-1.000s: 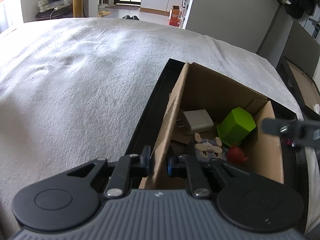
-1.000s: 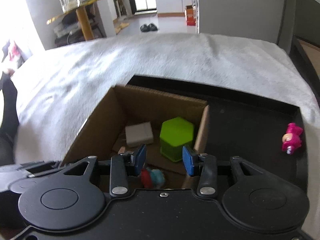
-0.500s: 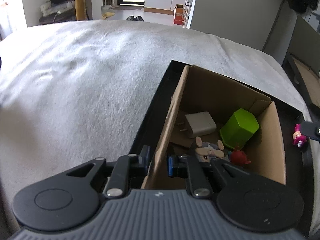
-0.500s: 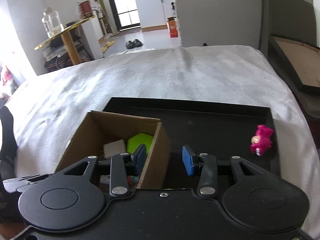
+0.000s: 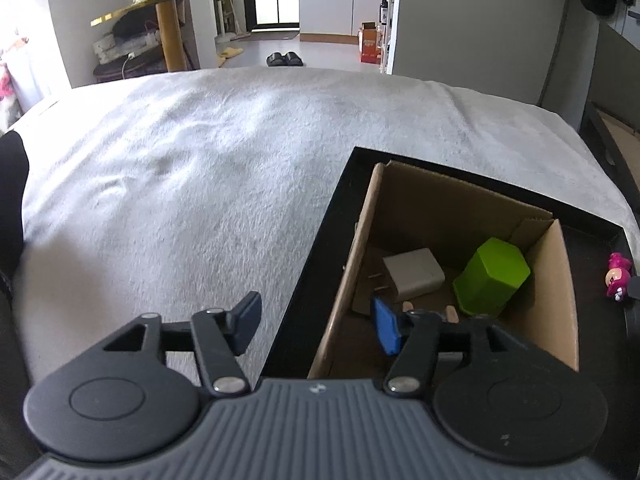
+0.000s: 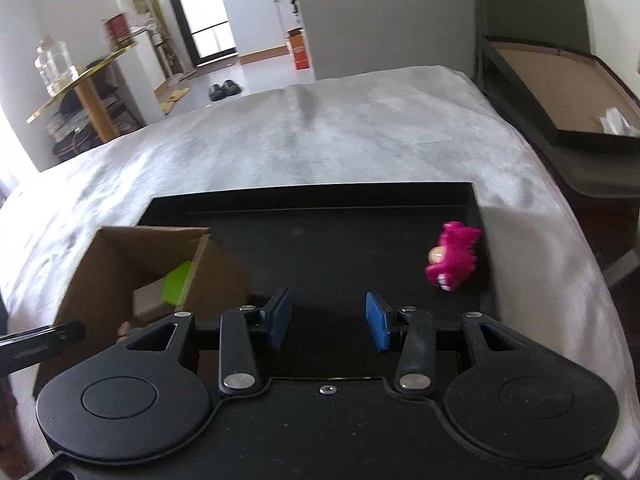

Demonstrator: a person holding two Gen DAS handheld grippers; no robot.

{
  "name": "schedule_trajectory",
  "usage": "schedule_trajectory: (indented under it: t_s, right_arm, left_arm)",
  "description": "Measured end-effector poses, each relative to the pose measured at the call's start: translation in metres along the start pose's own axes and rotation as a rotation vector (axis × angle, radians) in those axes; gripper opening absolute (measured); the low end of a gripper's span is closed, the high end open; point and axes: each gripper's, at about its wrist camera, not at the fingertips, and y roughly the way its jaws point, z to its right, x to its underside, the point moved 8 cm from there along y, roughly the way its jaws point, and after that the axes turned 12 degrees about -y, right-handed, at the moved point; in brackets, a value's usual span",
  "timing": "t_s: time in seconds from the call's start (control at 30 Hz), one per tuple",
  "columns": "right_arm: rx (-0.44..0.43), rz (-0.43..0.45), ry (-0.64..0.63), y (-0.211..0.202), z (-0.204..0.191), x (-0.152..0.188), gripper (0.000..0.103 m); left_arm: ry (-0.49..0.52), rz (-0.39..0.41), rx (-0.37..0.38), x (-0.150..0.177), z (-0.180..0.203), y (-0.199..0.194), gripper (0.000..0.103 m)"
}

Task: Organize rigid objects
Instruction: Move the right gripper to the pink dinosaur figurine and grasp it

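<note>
pink toy (image 6: 452, 257): it lies ahead and to the right of the right gripper (image 6: 327, 318); it is not between the fingers yet
nearer hand: the right gripper is nearer; from the left gripper (image 5: 316, 323) the pink toy (image 5: 617, 281) is far off to the right, past the cardboard box (image 5: 560, 292)
long way of the toy: it lies on its side; its long way seems to run from near-left to far-right, a bit slanted; this is blurry, so I am not sure
how the toy looks: bright pink, small and bumpy, with a pale round face part; it looks hard and easy to pinch
where the toy is: on the black tray (image 6: 320, 236), near the right wall of the tray, well apart from the box
right fingers: wide open; nothing is in them; the blue pads (image 6: 378, 326) hang over bare tray
left fingers: wide open too; nothing is in them; one pad is over the white bed cover (image 5: 180, 184), the other is over the inside of the box; the box wall is between them but not pinched
in the box: a green block (image 5: 492, 278) and a white plug (image 5: 414, 274) lie inside, close together
next move, I think: the right gripper should go forward and to the right, so the toy sits between the fingers across its thin side; then close
what may go wrong: the toy is close to the tray wall; a finger could bump the wall or push the toy away
</note>
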Motion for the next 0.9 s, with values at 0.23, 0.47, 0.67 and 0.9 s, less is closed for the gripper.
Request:
schedule_trajectory:
  t_s: [0.23, 0.47, 0.67, 0.9]
  right_arm:
    - [0.046, -0.006, 0.044, 0.017, 0.035, 0.008, 0.049]
    - [0.066, -0.012, 0.073, 0.036, 0.058, 0.012, 0.06]
    - [0.091, -0.019, 0.086, 0.054, 0.068, 0.013, 0.072]
    - [0.119, -0.013, 0.037, 0.073, 0.07, 0.008, 0.077]
  left_arm:
    - [0.04, 0.001, 0.014, -0.002, 0.018, 0.002, 0.07]
    - [0.092, -0.028, 0.014, 0.007, 0.036, 0.017, 0.071]
    - [0.096, -0.012, 0.001, 0.004, 0.042, 0.023, 0.072]
    - [0.106, -0.016, 0.005, 0.005, 0.049, 0.029, 0.072]
